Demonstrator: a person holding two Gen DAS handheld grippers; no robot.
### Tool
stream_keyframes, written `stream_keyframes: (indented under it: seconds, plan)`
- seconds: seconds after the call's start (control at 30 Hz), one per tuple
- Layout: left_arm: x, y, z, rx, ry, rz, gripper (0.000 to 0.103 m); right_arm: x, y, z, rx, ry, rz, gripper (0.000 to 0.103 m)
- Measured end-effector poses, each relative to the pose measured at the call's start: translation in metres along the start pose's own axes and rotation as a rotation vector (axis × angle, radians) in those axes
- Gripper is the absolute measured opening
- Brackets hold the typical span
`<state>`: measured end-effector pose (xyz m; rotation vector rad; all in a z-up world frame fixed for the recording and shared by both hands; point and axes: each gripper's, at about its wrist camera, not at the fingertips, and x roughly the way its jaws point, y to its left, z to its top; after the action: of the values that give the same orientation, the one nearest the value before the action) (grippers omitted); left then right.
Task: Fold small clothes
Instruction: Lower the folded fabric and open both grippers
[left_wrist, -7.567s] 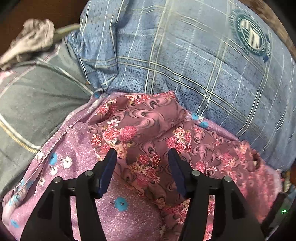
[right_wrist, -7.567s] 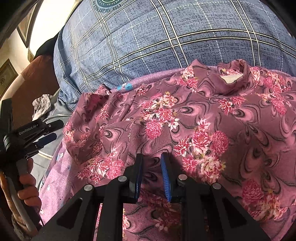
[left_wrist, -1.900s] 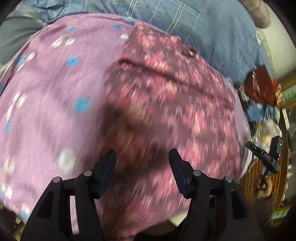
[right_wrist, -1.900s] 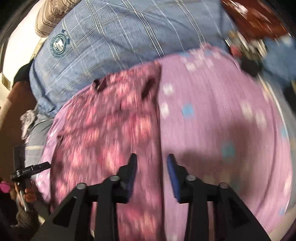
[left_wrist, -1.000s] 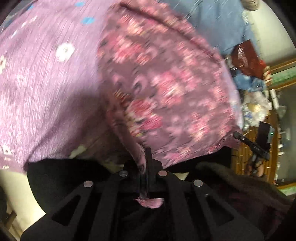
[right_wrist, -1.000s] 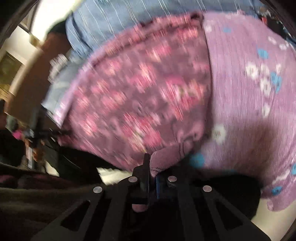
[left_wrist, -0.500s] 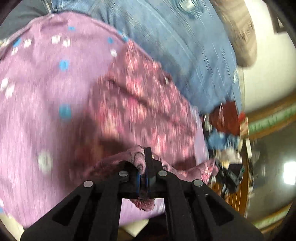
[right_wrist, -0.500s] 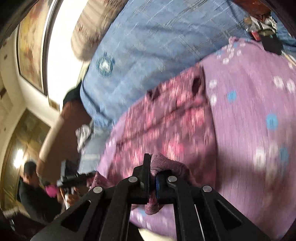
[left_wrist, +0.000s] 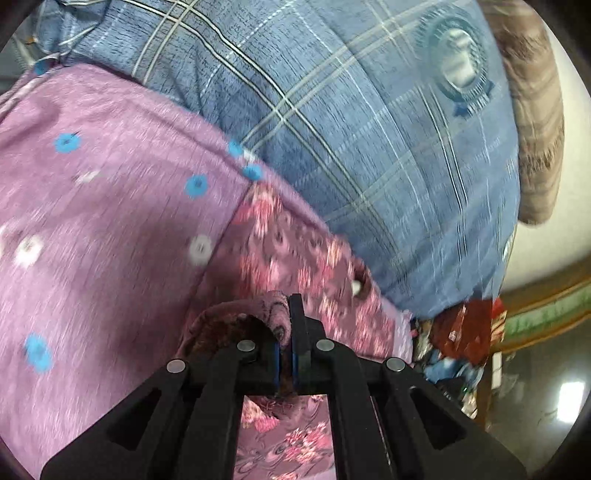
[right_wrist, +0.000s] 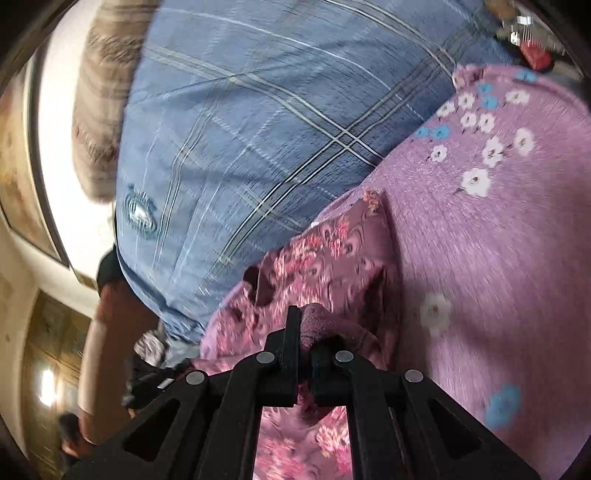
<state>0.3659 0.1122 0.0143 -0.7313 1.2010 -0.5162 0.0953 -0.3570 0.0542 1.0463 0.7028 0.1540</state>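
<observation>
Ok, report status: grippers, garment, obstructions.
Left gripper and right gripper both shut on floral garment. Its edge lifted over purple sheet. Nothing in the way.

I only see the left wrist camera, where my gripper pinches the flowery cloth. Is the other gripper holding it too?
Observer: Yes. The right gripper is shut on a rolled edge of the same floral garment.
Operator: What's beside it over there?
Observer: The purple bedsheet lies to its right, with a cluster of printed flowers, white and blue, at the far end.
</observation>
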Motion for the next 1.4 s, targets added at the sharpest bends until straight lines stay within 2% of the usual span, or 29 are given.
stream_keyframes:
  seconds: [0.1,0.13,0.2,0.27,0.33,0.4,0.43,0.47,0.5,0.53,0.6,0.63,0.77,0.83,0.87,0.9,0.93,0.97,1.0,1.03,1.07,1.1,1.13,1.2,1.23,1.27,1.3,1.37,1.4]
  plan:
    - [0.014,0.010,0.023,-0.095,-0.017,-0.010,0.002,0.010,-0.011,0.024,0.068,-0.049,0.029,0.005]
    - [0.020,0.017,0.031,-0.136,-0.008,-0.034,0.002,0.014,-0.015,0.030,0.094,-0.056,0.032,0.005]
    - [0.028,0.029,0.042,-0.202,0.009,-0.040,0.003,0.023,-0.025,0.043,0.163,-0.070,0.010,0.005]
    - [0.030,0.034,0.047,-0.208,0.019,-0.026,0.005,0.031,-0.032,0.049,0.207,-0.059,-0.002,0.007]
    - [0.024,0.036,0.048,-0.192,0.009,-0.033,0.009,0.034,-0.038,0.052,0.245,-0.054,0.016,0.014]
    - [0.015,0.039,0.049,-0.191,-0.024,-0.026,0.026,0.022,-0.044,0.056,0.292,-0.124,0.083,0.027]
    - [0.005,0.041,0.049,-0.187,-0.053,-0.018,0.045,0.015,-0.048,0.056,0.315,-0.166,0.123,0.033]
    - [-0.001,0.040,0.048,-0.168,-0.069,-0.016,0.055,0.006,-0.052,0.055,0.330,-0.225,0.143,0.048]
    - [-0.005,0.037,0.047,-0.136,-0.068,-0.012,0.057,0.000,-0.051,0.056,0.319,-0.251,0.130,0.053]
    - [-0.006,0.028,0.044,-0.050,-0.031,-0.009,0.057,-0.003,-0.046,0.056,0.273,-0.237,0.093,0.053]
    - [-0.003,0.013,0.031,0.082,0.034,0.010,0.057,-0.001,-0.035,0.055,0.181,-0.162,0.042,0.053]
    - [0.001,0.004,0.021,0.167,0.071,0.025,0.061,0.002,-0.028,0.052,0.124,-0.122,0.014,0.053]
    - [0.034,-0.031,-0.024,0.491,0.220,0.162,0.063,0.025,-0.009,0.043,-0.027,0.013,-0.096,0.053]
    - [0.052,-0.046,-0.040,0.615,0.242,0.238,0.063,0.042,-0.001,0.038,-0.097,0.075,-0.145,0.053]
    - [0.060,-0.054,-0.045,0.667,0.225,0.279,0.063,0.050,0.007,0.037,-0.149,0.090,-0.173,0.049]
    - [0.070,-0.062,-0.045,0.694,0.204,0.308,0.063,0.061,0.017,0.037,-0.209,0.108,-0.200,0.039]
    - [0.077,-0.066,-0.042,0.694,0.193,0.321,0.063,0.069,0.023,0.037,-0.241,0.122,-0.204,0.034]
    - [0.090,-0.069,-0.031,0.676,0.174,0.356,0.057,0.081,0.027,0.041,-0.251,0.140,-0.208,0.030]
    - [0.100,-0.070,-0.022,0.660,0.158,0.394,0.052,0.092,0.030,0.046,-0.255,0.139,-0.232,0.029]
    - [0.115,-0.072,-0.005,0.620,0.134,0.472,0.034,0.101,0.032,0.054,-0.259,0.115,-0.266,0.029]
    - [0.121,-0.072,0.008,0.573,0.124,0.504,0.020,0.102,0.032,0.059,-0.257,0.095,-0.284,0.029]
    - [0.121,-0.071,0.022,0.511,0.114,0.502,0.019,0.105,0.031,0.068,-0.233,0.058,-0.311,0.029]
    - [0.112,-0.067,0.041,0.406,0.069,0.474,0.019,0.103,0.030,0.072,-0.205,0.030,-0.320,0.030]
    - [0.087,-0.058,0.062,0.290,-0.019,0.418,0.021,0.090,0.026,0.082,-0.154,-0.042,-0.299,0.033]
    - [0.072,-0.049,0.069,0.249,-0.045,0.371,0.032,0.083,0.025,0.083,-0.150,-0.060,-0.298,0.035]
    - [0.062,-0.039,0.073,0.223,-0.040,0.336,0.050,0.075,0.022,0.084,-0.148,-0.069,-0.294,0.042]
    - [0.056,-0.030,0.073,0.206,-0.030,0.325,0.055,0.069,0.017,0.085,-0.141,-0.067,-0.292,0.056]
    - [0.046,-0.006,0.068,0.188,0.011,0.301,0.058,0.060,0.005,0.083,-0.120,-0.049,-0.318,0.063]
    - [0.046,0.003,0.064,0.186,0.045,0.282,0.059,0.060,-0.001,0.082,-0.106,-0.040,-0.323,0.063]
